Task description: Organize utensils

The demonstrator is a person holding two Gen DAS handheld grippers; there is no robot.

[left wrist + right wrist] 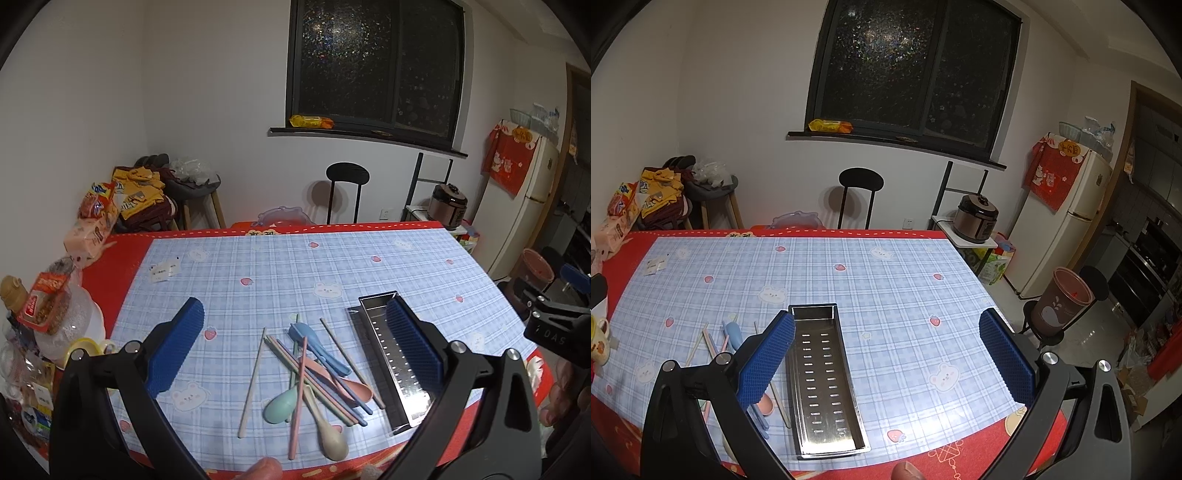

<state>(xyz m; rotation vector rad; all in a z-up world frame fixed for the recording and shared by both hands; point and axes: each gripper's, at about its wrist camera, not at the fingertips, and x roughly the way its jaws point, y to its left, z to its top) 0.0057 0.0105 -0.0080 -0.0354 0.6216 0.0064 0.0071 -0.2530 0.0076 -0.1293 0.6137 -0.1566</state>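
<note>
A pile of pastel utensils (314,373) lies on the blue checked tablecloth (280,273): several chopsticks in pink, blue, green and beige, a blue spoon (306,334), a green spoon (281,405), a pink spoon (360,392) and a beige spoon (330,437). A long perforated steel tray (822,380) stands empty to the pile's right, also in the left wrist view (391,365). My left gripper (295,350) is open and empty above the pile. My right gripper (886,360) is open and empty above the tray's right side.
Snack bags, jars and a plastic bowl (70,314) crowd the table's left edge. A mug (598,341) stands at the left. A black chair (347,192) stands behind the table. A fridge (1067,229), a rice cooker (977,218) and a brown bin (1062,301) are on the right.
</note>
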